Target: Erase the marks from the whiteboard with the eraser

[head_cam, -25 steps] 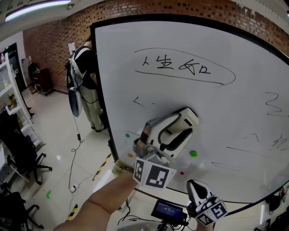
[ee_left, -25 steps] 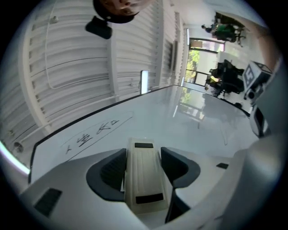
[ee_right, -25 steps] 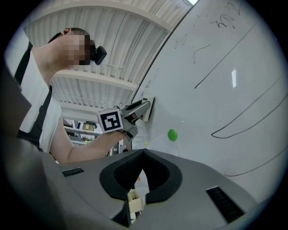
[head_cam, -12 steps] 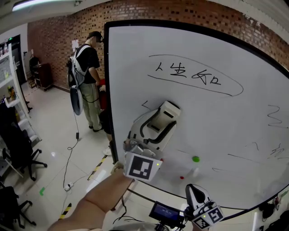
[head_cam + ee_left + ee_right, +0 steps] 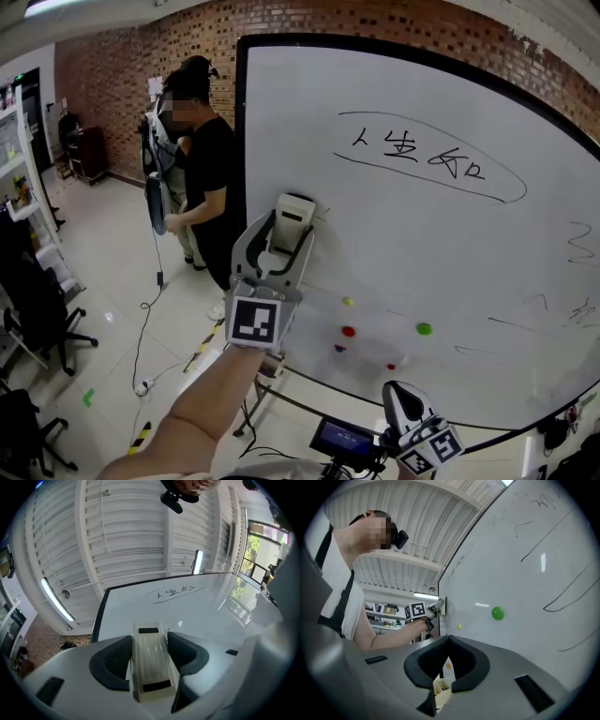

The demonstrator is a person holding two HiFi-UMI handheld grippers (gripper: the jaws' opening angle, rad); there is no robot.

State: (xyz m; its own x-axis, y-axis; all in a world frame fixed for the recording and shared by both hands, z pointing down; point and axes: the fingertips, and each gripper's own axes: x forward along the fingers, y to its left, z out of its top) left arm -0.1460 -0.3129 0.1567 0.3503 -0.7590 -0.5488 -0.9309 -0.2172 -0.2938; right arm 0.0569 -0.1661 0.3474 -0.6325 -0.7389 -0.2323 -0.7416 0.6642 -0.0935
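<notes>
Eraser [image 5: 150, 663]: a pale oblong block clamped between the fingers of the left gripper [image 5: 289, 234]. Its long axis runs along the fingers and points up the board. It sits near the left edge of the whiteboard [image 5: 450, 272], about mid-height, and appears to be pressed flat to the surface, though contact is not clear from the head view.

Marks: the circled line of writing [image 5: 417, 150] lies up and to the right of the eraser. Fainter strokes [image 5: 539, 302] sit far to the right. The coming stroke would therefore travel rightward and upward, with the block's long side set across that path.

Small coloured dots, among them a red dot [image 5: 348, 331] and a green dot [image 5: 424, 329], lie below and to the right of the eraser; they may be magnets.

Right gripper [image 5: 403, 398]: low and near, well apart from the board. Its fingers are together at the tips and hold nothing. The left gripper is clearly the nearer to every mark.

Background: a person [image 5: 202, 159] stands left of the board, on the floor.
</notes>
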